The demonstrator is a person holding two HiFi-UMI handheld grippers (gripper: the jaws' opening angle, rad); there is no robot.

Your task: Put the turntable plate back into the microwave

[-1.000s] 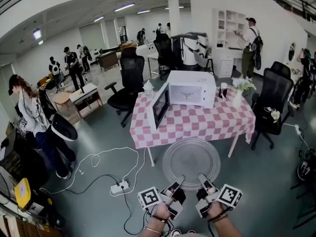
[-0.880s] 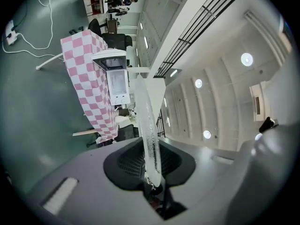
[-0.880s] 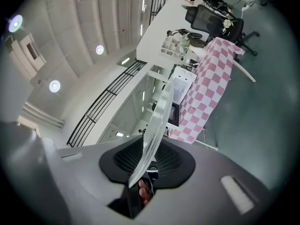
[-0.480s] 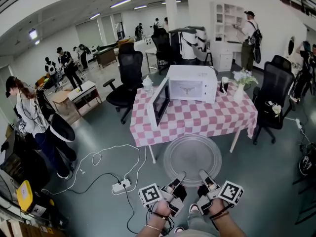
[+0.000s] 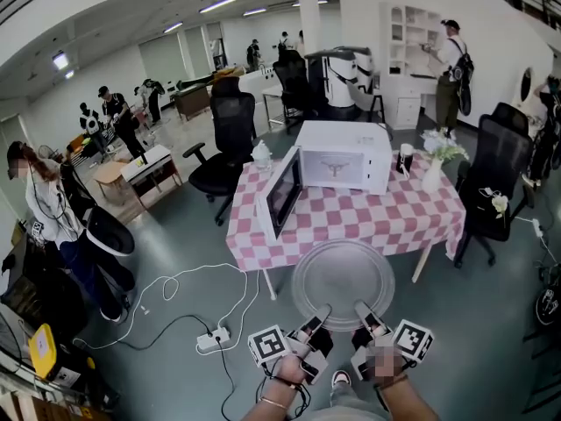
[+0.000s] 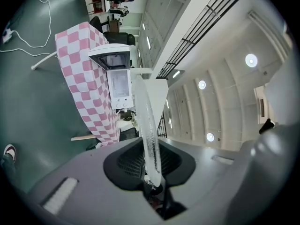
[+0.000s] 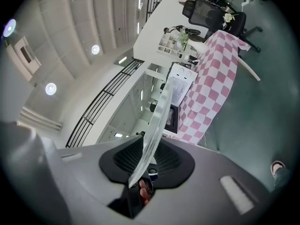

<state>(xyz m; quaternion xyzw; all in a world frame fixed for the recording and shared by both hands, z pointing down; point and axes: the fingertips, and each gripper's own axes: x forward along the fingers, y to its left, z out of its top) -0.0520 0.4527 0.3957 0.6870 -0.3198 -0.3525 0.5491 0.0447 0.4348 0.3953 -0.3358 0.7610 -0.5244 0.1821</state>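
The left gripper (image 5: 321, 314) and right gripper (image 5: 362, 311) clamp their fingers (image 5: 316, 322) on the glass plate's (image 5: 342, 273) near rim, holding it level before the open microwave (image 5: 344, 156) on the table (image 5: 386, 222).

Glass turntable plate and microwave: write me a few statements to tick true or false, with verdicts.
1. The left hand-held gripper and the right hand-held gripper clamp the near rim of the round clear glass turntable plate. True.
2. A white vase of flowers stands on the pink-checked table, right of the white microwave. True.
3. The microwave is closed. False: its door stands open.
4. The plate lies inside the microwave. False: it is held in the air, short of the table.
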